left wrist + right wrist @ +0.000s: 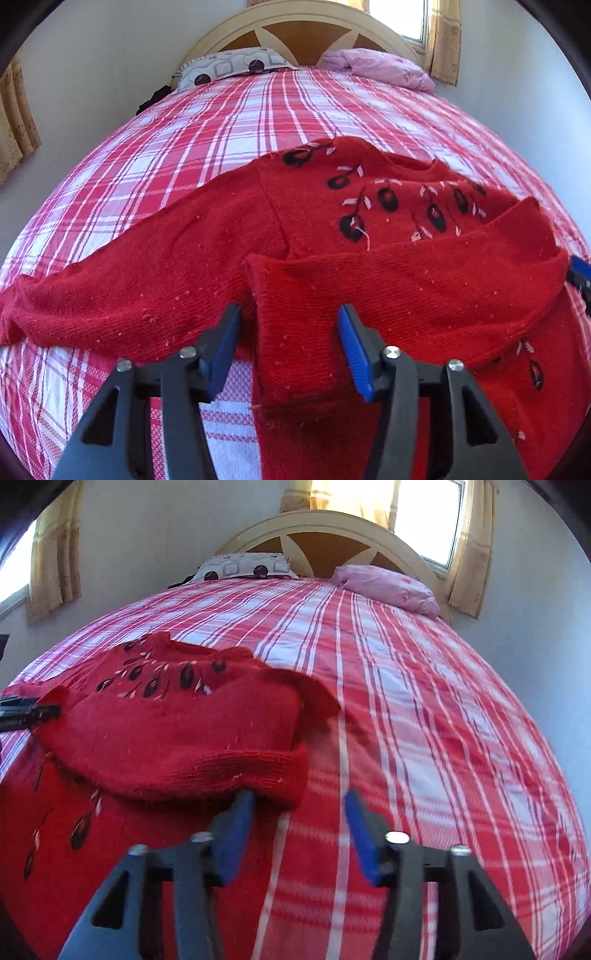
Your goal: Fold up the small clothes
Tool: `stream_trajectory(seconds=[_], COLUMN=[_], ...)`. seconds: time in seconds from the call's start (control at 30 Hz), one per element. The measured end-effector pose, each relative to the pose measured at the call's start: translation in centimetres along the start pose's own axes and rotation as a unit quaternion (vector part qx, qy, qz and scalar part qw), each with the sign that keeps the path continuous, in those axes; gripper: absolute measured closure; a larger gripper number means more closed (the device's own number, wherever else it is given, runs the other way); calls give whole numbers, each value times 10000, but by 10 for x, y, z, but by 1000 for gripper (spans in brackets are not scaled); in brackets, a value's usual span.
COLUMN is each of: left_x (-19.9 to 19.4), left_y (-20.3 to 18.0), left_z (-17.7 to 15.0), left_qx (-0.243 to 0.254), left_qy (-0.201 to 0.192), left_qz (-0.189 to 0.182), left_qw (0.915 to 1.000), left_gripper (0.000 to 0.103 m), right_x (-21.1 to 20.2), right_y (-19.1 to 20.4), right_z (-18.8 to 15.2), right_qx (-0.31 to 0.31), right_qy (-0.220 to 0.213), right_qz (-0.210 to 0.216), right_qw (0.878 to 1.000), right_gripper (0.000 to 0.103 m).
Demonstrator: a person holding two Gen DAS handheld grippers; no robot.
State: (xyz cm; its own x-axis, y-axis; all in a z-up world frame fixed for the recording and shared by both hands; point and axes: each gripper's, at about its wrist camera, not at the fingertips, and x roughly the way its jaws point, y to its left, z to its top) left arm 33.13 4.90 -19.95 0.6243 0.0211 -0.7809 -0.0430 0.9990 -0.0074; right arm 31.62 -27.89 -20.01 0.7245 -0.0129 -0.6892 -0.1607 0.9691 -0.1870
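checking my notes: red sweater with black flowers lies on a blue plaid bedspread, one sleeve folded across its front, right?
Only the colour is wrong: the bedspread is red and white plaid, as the left wrist view shows. The red sweater with black flowers does lie there, one sleeve folded across its front.

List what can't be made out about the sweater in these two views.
- Red sweater, left wrist view: its lower hem lies behind the left gripper.
- Spread sleeve's cuff: cut off at the frame's left edge.
- Right wrist view: folded sleeve blurred; its underside is hidden.
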Motion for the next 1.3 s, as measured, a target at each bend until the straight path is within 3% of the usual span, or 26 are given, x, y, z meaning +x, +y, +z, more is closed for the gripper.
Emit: stream_trajectory(seconds=[0.1, 0.2, 0.6, 0.93, 0.97, 1.0, 1.03, 1.07, 1.3], left_x=[-2, 0, 5, 8, 8, 9, 9, 9, 10], left_y=[-5, -9, -9, -10, -10, -10, -10, -10, -9], left_z=[-1, -2, -3, -3, -3, -3, -3, -3, -4], left_qx=[110, 217, 174, 182, 181, 179, 174, 169, 134], left_qy=[-49, -56, -29, -28, -26, -25, -23, -21, -21], left_qz=[83, 155, 51, 9, 7, 2, -3, -11, -17], left_qw=[9999, 9996, 9998, 9998, 9998, 9998, 9998, 9999, 9999], left_gripper=[44, 42, 32, 27, 26, 26, 25, 25, 19], right_x=[6, 0, 1, -4, -6, -9, -12, -15, -37], right_y=[10, 11, 13, 1, -2, -5, -10, -15, -57], right_z=[-1, -3, -20, -24, -25, -26, -27, -28, -9], right_qx=[-228, -231, -264, -88, -66, -46, -8, 53, 964], right_qy=[144, 134, 400, 520, 524, 514, 515, 526, 282], right_qz=[-35, -61, -384, -172, -197, -262, -343, -346, 3], right_qw=[9996, 9996, 9981, 9985, 9984, 9983, 9981, 9980, 9949], right_gripper=[91, 95, 97, 95, 87, 66, 58, 42, 43])
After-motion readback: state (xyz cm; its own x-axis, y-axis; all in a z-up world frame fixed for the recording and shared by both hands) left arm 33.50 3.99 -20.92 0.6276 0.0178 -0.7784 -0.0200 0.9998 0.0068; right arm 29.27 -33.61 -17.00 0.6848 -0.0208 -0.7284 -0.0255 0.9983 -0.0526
